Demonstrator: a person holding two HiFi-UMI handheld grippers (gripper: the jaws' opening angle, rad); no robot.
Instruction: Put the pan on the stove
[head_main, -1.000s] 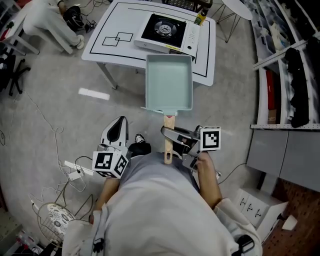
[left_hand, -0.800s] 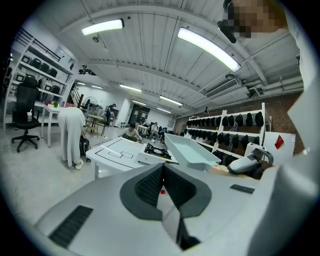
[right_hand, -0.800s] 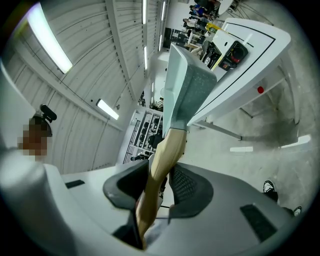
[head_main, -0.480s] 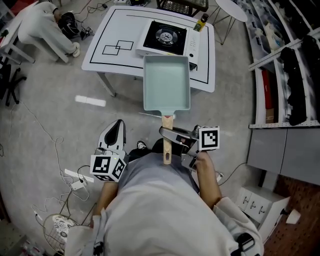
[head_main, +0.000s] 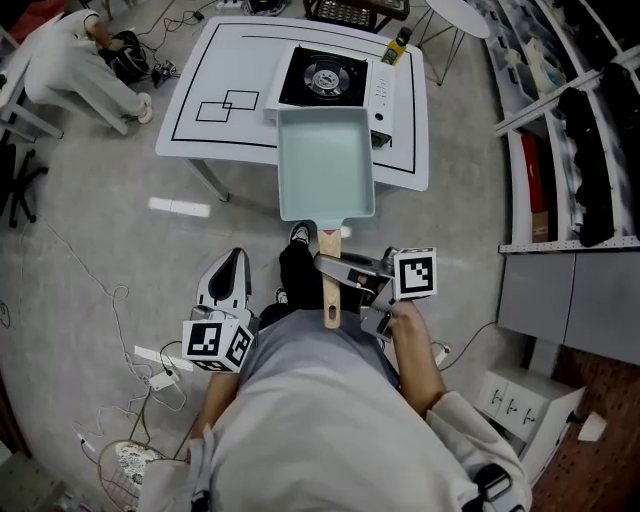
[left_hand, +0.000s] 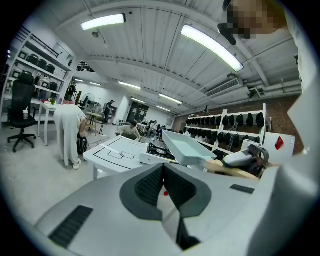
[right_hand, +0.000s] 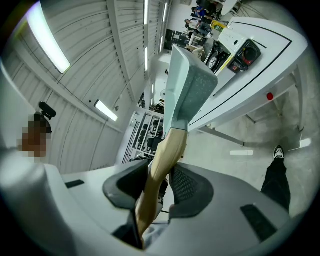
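Observation:
A pale teal rectangular pan hangs level in front of me, its far end over the front edge of the white table. My right gripper is shut on the pan's wooden handle. In the right gripper view the handle runs between the pads up to the pan. The black-topped stove sits on the table just beyond the pan. My left gripper is low at the left, shut and empty, with its pads meeting. The left gripper view shows the pan to the right.
A person in white bends down at the table's far left. A yellow-capped bottle stands behind the stove. Two outlined squares mark the table's left part. Shelving lines the right side. Cables lie on the floor.
I have walked toward the table with both grippers. The pan's far end has gone from short of the table to over its front edge, near the stove.

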